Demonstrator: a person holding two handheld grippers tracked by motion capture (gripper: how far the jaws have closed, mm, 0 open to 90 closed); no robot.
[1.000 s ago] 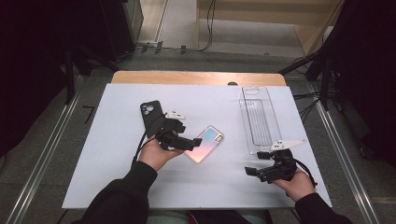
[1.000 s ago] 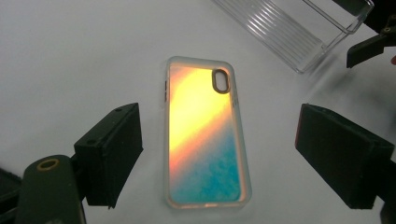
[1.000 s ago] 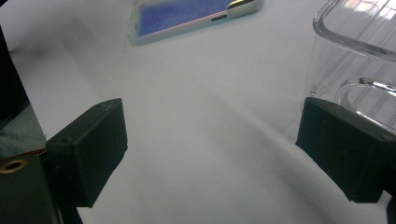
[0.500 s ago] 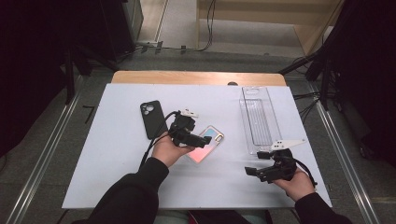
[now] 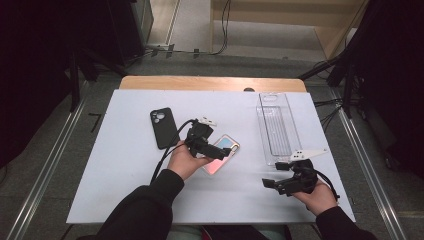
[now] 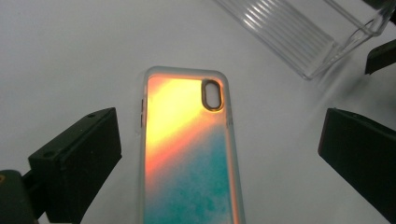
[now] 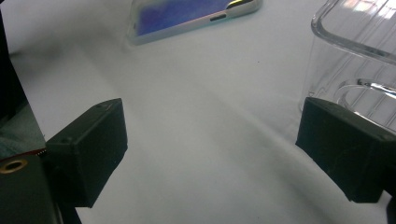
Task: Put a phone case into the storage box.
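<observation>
Left gripper [image 5: 226, 151] hovers over the iridescent phone case [image 6: 187, 154]; jaws have just been opening, now wide, straddling the case without touching it. Case lies flat mid-table: glossy, orange fading to teal, clear rounded rim, oval camera cutout. Bare white table [image 5: 125, 175] on both sides of it. Black phone case [image 5: 163, 127], matte, just beyond the left hand. Clear ribbed plastic tray [image 5: 276, 125] to the right, well apart. Right gripper [image 5: 268, 184] rests low near the front edge, jaws open, nothing between them.
</observation>
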